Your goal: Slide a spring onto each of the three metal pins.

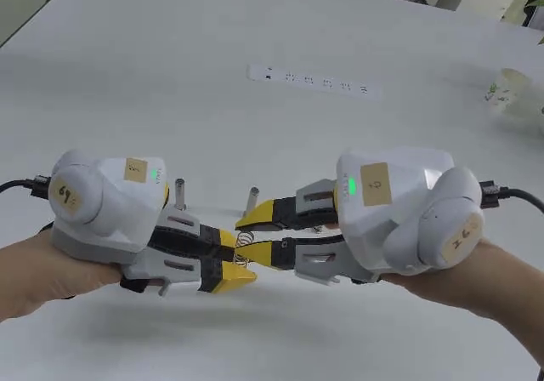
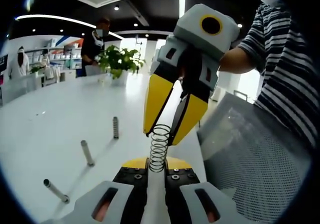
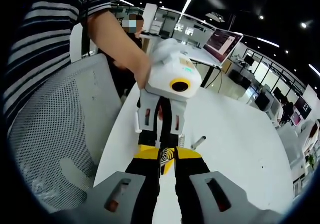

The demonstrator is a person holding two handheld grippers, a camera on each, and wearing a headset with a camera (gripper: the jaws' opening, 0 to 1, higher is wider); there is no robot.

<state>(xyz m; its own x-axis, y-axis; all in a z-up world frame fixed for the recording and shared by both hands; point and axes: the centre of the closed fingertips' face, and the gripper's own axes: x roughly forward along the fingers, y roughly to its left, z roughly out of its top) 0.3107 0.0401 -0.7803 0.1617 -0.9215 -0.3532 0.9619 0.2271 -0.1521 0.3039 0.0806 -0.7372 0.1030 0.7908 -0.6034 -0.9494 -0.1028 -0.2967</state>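
A broad white worktop (image 1: 255,41) carries a white power strip (image 1: 313,82) toward its far side (an open-plan office with ceiling lights shows behind it in the gripper views). Near the front edge the two tongs meet tip to tip just above the surface. The left tongs (image 1: 231,260) are clenched on one end of a spring (image 2: 159,149), which sticks straight out from between their yellow tips. The right tongs (image 2: 161,136) face them with jaws released, spread a little wider than the coil and straddling its free end. In the left gripper view three metal pins stand bare on the worktop, apart from one another: a far pin (image 2: 115,127), a middle pin (image 2: 87,153) and a near pin (image 2: 56,191). A grey mesh chair back (image 2: 250,149) sits beside the worktop.
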